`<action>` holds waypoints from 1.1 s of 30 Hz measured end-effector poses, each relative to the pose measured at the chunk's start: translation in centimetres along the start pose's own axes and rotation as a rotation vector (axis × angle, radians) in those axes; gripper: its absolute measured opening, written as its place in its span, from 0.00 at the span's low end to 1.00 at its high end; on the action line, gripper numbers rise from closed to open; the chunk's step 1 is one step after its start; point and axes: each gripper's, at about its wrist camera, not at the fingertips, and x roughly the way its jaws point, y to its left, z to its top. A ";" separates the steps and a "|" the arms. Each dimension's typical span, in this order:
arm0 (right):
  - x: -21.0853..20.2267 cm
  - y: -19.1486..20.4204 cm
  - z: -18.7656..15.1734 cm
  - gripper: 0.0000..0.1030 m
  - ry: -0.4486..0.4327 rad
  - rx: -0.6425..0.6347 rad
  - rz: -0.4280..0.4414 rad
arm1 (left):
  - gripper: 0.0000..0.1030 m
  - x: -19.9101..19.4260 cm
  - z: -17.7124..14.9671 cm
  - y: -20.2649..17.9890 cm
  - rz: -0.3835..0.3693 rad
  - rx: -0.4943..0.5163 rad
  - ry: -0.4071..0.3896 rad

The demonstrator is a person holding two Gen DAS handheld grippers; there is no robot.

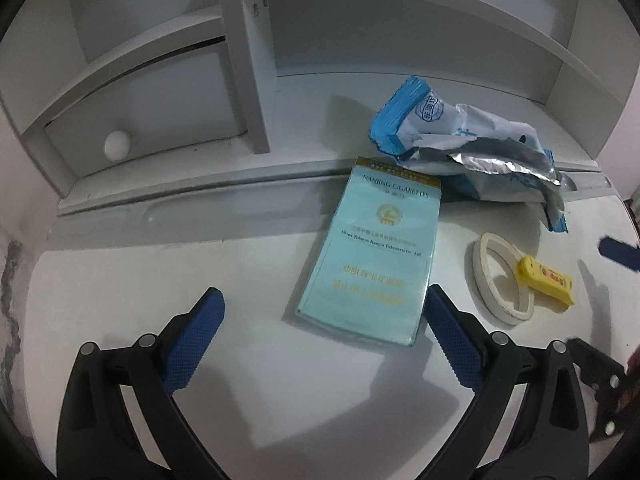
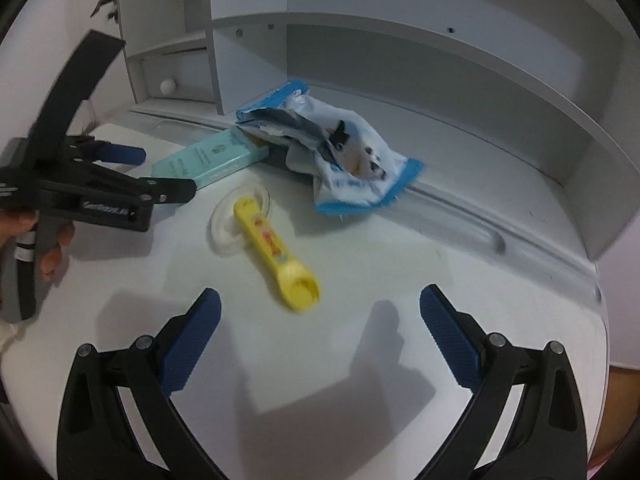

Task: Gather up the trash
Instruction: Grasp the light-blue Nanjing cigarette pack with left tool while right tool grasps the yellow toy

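- Nothing had been collected yet, as far as the two views showed: four pieces of litter lay on the white desk top [image 1: 200, 248] and no bin or bag for them was in sight.
- The flat pale-turquoise cigarette pack with gold lettering [image 1: 370, 256] lay face up near the middle of the desk, its far end touching or tucked under the crumpled blue-and-white foil-lined snack wrapper [image 1: 472, 148].
- That wrapper sprawled at the back of the desk, over the raised ledge in front of the white shelf unit with a small knobbed drawer [image 1: 132, 108].
- A thin white plastic ring [image 1: 500, 280] lay to the right of the pack, and a small yellow plastic scoop with printed handle [image 2: 276, 256] rested across it, its bowl pointing toward the right-hand camera.
- The left gripper [image 1: 324, 332] hovered with its blue-padded jaws spread wide and empty, the near edge of the cigarette pack sitting just ahead between them; I judged this the likely first pick.
- The right gripper [image 2: 320, 336] was likewise spread wide and held nothing, poised just short of the scoop's bowl.
- All four items therefore remained to be gathered, and where they should go could not be told.
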 end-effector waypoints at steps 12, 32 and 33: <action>2.1 -0.3 1.8 0.60 0.034 -0.008 0.096 | 0.85 1.2 2.1 -1.4 -0.071 0.099 -0.014; -1.2 1.2 1.9 0.14 0.011 -0.003 0.144 | 0.55 -3.6 0.3 -0.2 -0.077 0.064 -0.087; -1.6 1.4 1.7 0.14 0.006 -0.006 0.142 | 0.55 -4.1 0.1 -0.2 -0.077 0.066 -0.092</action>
